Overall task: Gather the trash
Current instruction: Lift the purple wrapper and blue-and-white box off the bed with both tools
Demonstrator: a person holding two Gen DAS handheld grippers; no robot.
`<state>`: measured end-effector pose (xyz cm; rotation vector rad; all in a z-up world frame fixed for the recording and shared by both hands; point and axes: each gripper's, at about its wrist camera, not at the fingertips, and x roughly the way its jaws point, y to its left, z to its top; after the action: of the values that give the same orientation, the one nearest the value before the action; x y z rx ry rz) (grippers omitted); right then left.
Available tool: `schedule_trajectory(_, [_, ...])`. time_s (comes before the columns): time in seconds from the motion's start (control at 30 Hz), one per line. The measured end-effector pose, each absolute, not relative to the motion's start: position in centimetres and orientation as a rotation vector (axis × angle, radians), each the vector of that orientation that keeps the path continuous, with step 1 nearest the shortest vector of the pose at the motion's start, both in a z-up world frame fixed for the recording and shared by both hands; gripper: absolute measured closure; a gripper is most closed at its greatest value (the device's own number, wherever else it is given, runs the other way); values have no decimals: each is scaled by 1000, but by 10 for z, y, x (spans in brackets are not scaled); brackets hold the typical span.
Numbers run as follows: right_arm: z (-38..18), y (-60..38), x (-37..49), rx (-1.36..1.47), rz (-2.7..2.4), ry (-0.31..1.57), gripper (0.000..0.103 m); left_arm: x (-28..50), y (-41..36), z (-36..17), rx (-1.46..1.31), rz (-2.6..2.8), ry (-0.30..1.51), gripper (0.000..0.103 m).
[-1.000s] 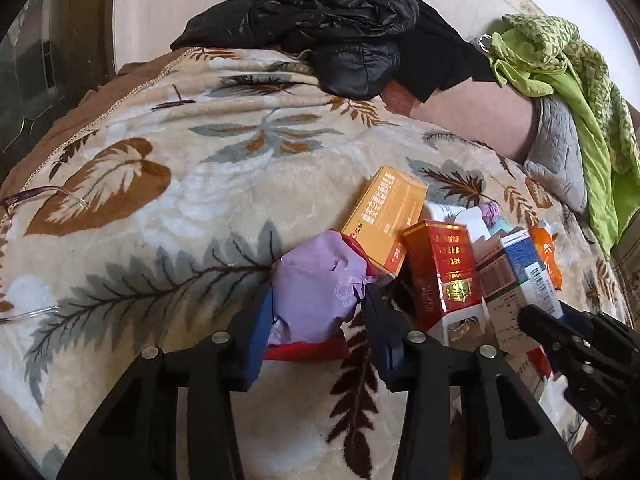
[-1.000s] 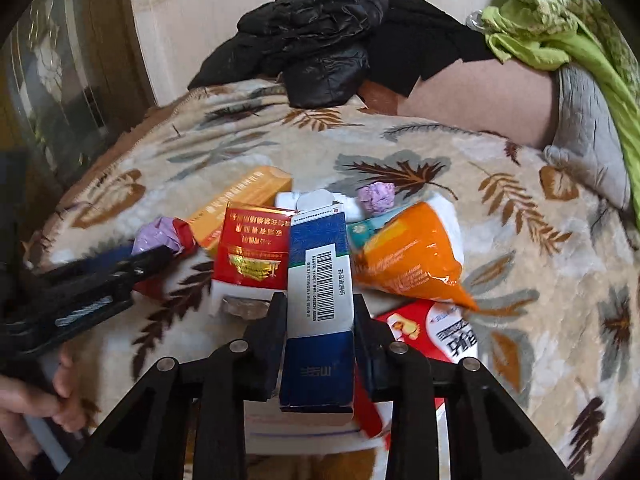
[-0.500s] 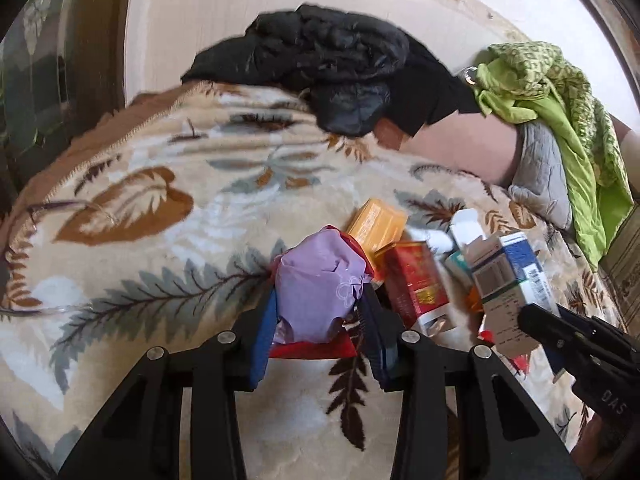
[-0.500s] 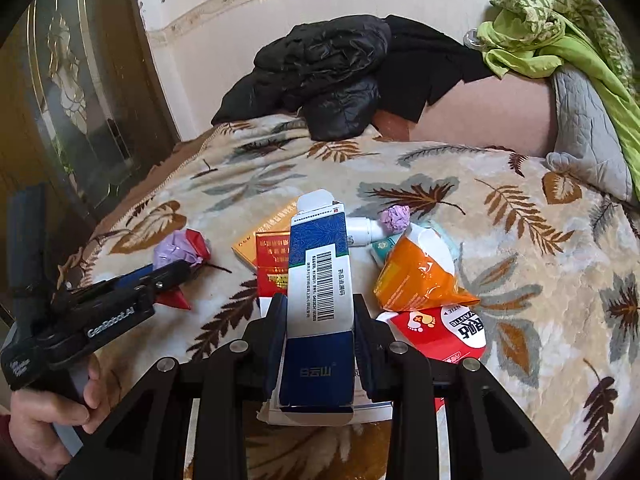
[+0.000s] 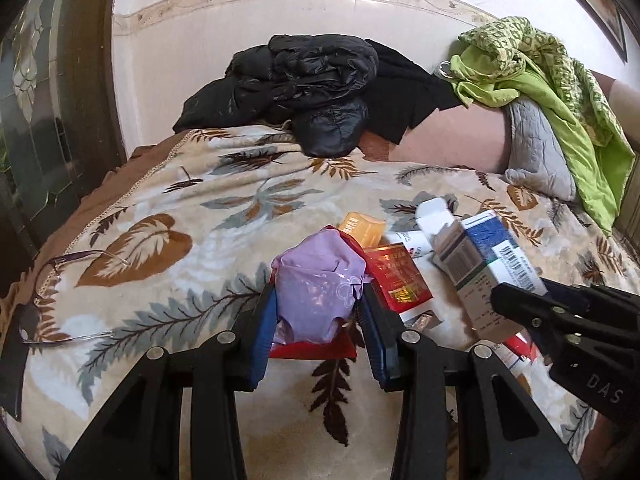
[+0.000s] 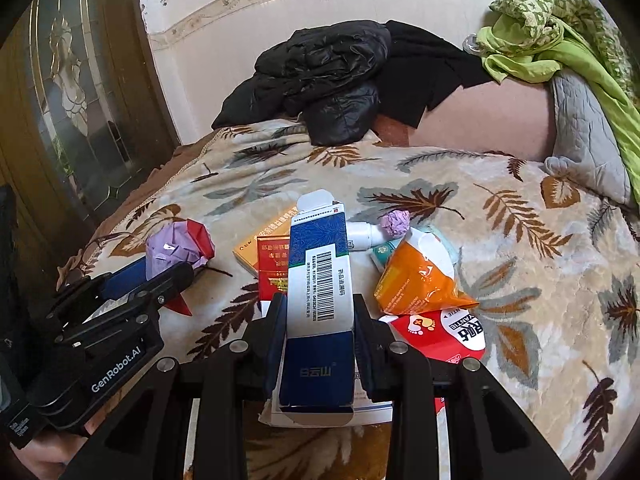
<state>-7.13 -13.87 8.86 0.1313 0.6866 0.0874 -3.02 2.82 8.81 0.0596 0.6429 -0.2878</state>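
- Left gripper [image 5: 320, 312] pinching crumpled lilac wrapper wad [image 5: 318, 292] with a red paper scrap, lower centre of left view.
- Right gripper [image 6: 320, 320] clamped on blue-white carton [image 6: 320, 280], top flap open, barcode up.
- Rest of trash, orange pouch [image 6: 416, 276] and red box [image 6: 274, 264], centre on plush leaf-print blanket [image 6: 500, 200].
- Blanket bare at left up to its brown edge.

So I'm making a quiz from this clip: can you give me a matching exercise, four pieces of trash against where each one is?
Things:
1. crumpled purple wrapper
2. blue-and-white barcoded carton
3. orange foil pouch
4. small purple paper ball

Places:
A. lying on the red packet
B. between the right gripper's fingers
C. on the blanket, beside a white tube
D. between the left gripper's fingers

Pairs: 1-D, 2-B, 3-A, 4-C
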Motion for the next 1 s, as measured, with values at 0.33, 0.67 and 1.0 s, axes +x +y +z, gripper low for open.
schedule_trajectory(0.33, [93, -144, -77, 134, 66, 644, 69, -29, 32, 89, 87, -226, 609, 64])
schedule_trajectory(0.67, [93, -145, -77, 151, 69, 635, 69, -28, 35, 90, 95, -205, 600, 64])
schedule_trajectory(1.0, [94, -156, -94, 209, 35, 638, 69, -36, 28, 91, 105, -230, 591, 64])
